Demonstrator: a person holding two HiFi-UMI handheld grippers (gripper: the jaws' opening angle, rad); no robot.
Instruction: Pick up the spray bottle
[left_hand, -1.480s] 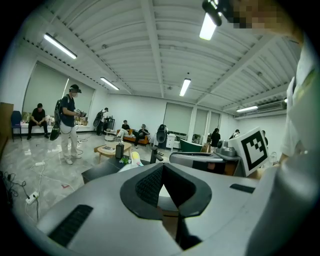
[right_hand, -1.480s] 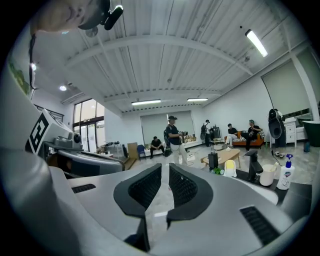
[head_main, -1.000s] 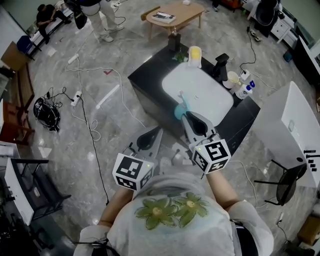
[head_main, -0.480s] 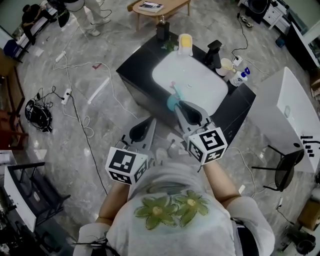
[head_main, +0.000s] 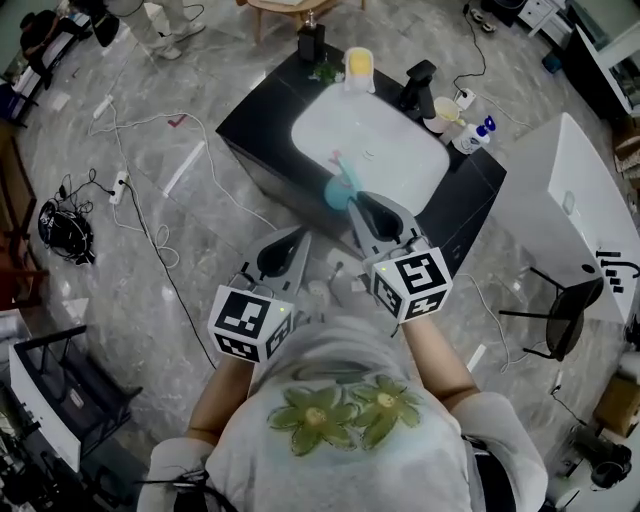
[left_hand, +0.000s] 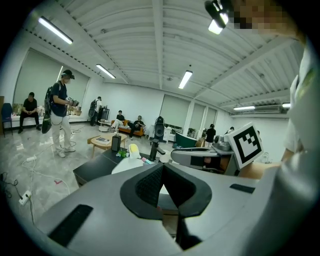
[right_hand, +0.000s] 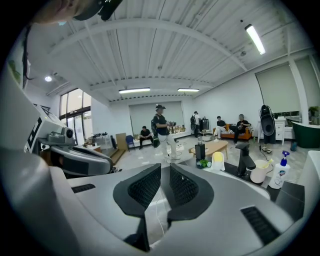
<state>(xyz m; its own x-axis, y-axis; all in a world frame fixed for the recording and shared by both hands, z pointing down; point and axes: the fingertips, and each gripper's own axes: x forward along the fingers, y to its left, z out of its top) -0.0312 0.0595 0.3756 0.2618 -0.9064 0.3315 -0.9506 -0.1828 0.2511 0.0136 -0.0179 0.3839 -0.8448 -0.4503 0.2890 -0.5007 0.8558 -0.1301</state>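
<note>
The spray bottle (head_main: 480, 132), white with a blue head, stands upright at the far right corner of the black worktop (head_main: 262, 130). It is just beside a cream cup (head_main: 440, 113) and to the right of the dark tap (head_main: 417, 85), and nothing touches it.

Between the bottle and the person lies the white basin (head_main: 400, 150) set into the worktop. A teal, pink-handled item (head_main: 338, 190) sits at the basin's near rim; what it is cannot be made out.

The right claw (head_main: 358, 202) hangs over that near rim, well apart from the bottle. Its jaws are drawn together with nothing between them. The left claw (head_main: 302, 234) is held short of the worktop, above the marble floor (head_main: 150, 200), and is likewise closed and empty.

By the look of it, the pick-up has barely started: the person faces the worktop with both tools raised, but neither has reached the bottle or opened to receive it. What remains is nearly the whole job:
- carry a claw across the basin to the far right corner
- spread its jaws
- set them round the bottle's body, clear of the cup
- close and lift

The right claw seems the nearer and better placed for that reach.
</note>
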